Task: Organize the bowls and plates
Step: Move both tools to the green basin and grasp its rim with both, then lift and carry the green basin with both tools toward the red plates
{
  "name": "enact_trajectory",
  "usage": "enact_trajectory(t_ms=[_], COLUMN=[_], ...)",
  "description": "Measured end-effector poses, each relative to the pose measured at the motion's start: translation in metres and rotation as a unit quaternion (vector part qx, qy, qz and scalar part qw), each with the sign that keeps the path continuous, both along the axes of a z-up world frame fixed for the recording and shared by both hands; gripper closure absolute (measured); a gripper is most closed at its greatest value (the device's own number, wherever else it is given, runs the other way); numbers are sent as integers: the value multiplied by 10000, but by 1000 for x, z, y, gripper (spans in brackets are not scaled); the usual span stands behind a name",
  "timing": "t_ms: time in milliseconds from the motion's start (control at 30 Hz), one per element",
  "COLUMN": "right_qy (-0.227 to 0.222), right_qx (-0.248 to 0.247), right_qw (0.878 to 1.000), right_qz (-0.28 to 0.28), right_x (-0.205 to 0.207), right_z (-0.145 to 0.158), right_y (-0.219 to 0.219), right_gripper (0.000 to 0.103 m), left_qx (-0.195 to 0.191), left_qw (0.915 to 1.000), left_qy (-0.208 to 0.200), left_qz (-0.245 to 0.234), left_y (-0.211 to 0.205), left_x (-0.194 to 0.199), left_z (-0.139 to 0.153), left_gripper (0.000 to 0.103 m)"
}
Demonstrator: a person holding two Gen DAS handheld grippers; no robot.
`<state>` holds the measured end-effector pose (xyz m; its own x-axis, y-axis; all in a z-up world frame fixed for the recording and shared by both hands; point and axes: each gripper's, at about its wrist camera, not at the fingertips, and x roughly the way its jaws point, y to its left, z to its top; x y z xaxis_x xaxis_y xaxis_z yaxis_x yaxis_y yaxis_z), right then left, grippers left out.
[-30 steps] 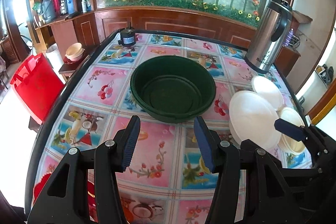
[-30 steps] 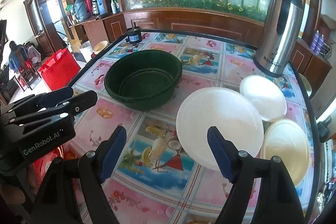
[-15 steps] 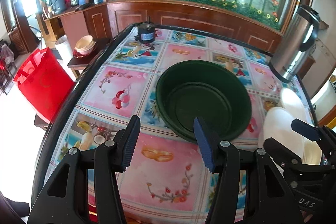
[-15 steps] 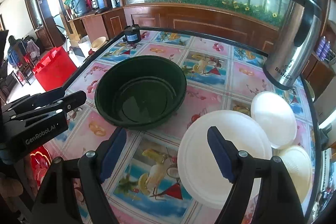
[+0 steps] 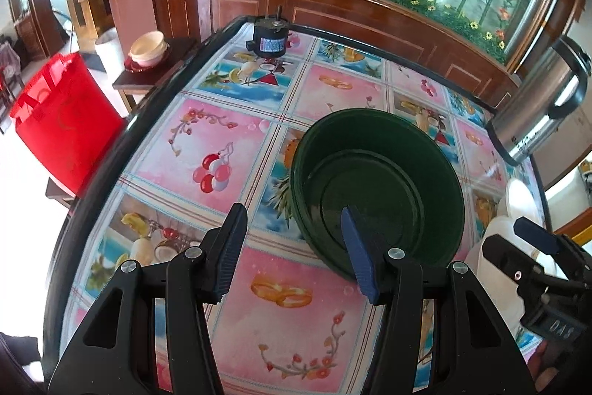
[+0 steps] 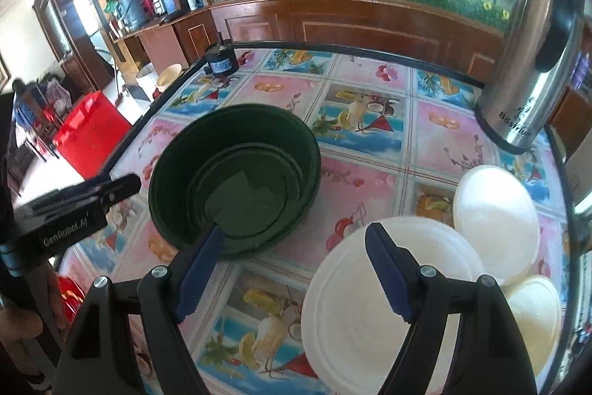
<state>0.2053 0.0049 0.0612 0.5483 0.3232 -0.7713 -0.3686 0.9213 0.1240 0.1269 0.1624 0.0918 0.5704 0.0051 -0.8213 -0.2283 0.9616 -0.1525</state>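
Three white plates (image 6: 373, 313), one green basin (image 6: 236, 187), two grippers, left (image 5: 292, 250) and right (image 6: 292, 269), both agape, empty.

Left gripper (image 6: 85, 206), seen at left of the right wrist view: white "GenRobot.AI" on its black body. Flask (image 6: 532, 36), upper right of that view: dark brand print near its base, reads roughly "Bosslrum", not sure of the letters. Right gripper (image 5: 536, 258), lower right of the left wrist view: "DAS" on its black housing; the motor label (image 5: 273, 44) at upper centre is too small to read.
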Motion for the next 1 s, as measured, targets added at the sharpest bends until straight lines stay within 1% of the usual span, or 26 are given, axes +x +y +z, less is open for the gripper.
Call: enact_trajectory(t_ms=[233, 333, 433, 467, 533, 567, 600, 667, 700, 767, 800, 833, 900, 1000], right_qy=[247, 431, 571, 586, 585, 594, 616, 669, 667, 607, 577, 501, 496, 492], right_qx=[78, 165, 236, 246, 249, 244, 255, 210, 191, 234, 259, 215, 199, 198], right_qw=[9996, 9989, 9981, 9979, 9979, 9978, 9976, 9973, 9973, 9975, 9976, 9982, 9983, 9983], right_qz=[57, 22, 60, 77, 137, 161, 186, 220, 237, 290, 273, 230, 222, 248], right_x=[34, 47, 54, 55, 56, 58, 60, 63, 64, 61, 59, 57, 55, 49], right_z=[-7, -16, -25, -27, -29, -30, -32, -37, -38, -38, -36, -35, -34, -32], right_y=[6, 5, 6, 7, 10, 11, 13, 16, 16, 15, 13, 11, 8, 6], right_gripper=[24, 24, 24, 26, 41, 58, 69, 71, 75, 83, 85, 85, 86, 86], left_qx=[-68, -175, -146, -124, -101, -103, -100, -68, -50, -43, 56, 56, -33, -134], left_qw=[9995, 9989, 9986, 9986, 9984, 9982, 9981, 9983, 9985, 9984, 9980, 9979, 9977, 9974], left_qy=[289, 436, 493, 512, 557, 585, 606, 576, 523, 516, 594, 610, 614, 650], left_qz=[-112, -81, -73, -67, -56, -50, -52, -111, -167, -230, -222, -230, -267, -294], left_y=[1, 4, 5, 5, 6, 6, 6, 3, 1, 0, -1, -1, 2, 4], left_x=[22, 29, 36, 38, 42, 43, 45, 46, 46, 48, 49, 50, 50, 47], left_z=[-14, -23, -29, -31, -34, -36, -37, -38, -38, -40, -42, -43, -44, -44], left_gripper=[50, 50, 50, 50, 50, 50, 50, 50, 50, 73, 82, 87, 90, 90])
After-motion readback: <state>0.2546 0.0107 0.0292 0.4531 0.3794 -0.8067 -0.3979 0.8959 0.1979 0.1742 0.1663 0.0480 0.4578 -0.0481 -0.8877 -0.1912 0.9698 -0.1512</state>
